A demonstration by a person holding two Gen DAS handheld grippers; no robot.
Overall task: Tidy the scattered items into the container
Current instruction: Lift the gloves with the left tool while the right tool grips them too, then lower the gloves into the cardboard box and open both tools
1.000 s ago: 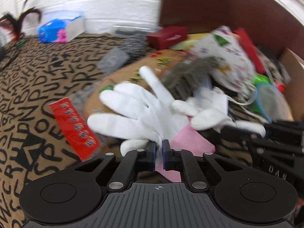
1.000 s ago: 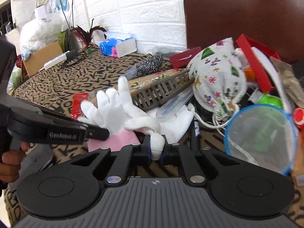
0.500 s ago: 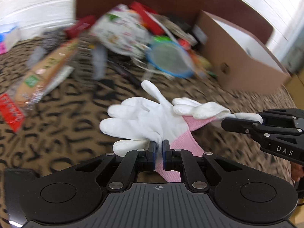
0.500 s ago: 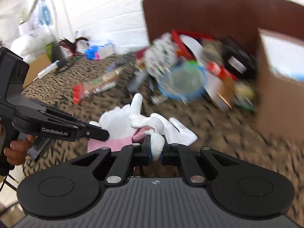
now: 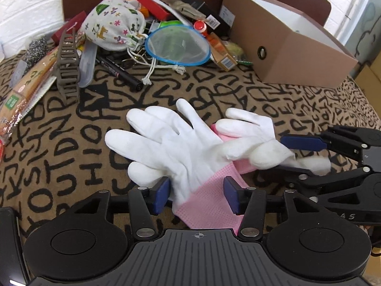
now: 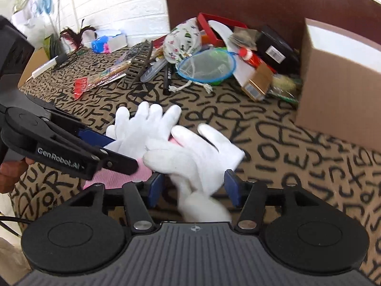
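Your left gripper and right gripper have just opened, jaws apart around the white gloves, seemingly untouched; bare cloth separates them from the cardboard box.

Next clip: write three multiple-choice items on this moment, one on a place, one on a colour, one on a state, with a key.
1. Where do the white gloves lie?
A. on the lettered cloth
B. inside the cardboard box
C. on the floral pouch

2. What colour are the glove cuffs?
A. blue
B. pink
C. green

3. How do the left gripper jaws stand?
A. clamped on a cuff
B. apart
C. out of view

Key: A, cloth shows all around the gloves; B, pink knit below the white; B, having just been opening, both pads stand clear of the cuff between them.
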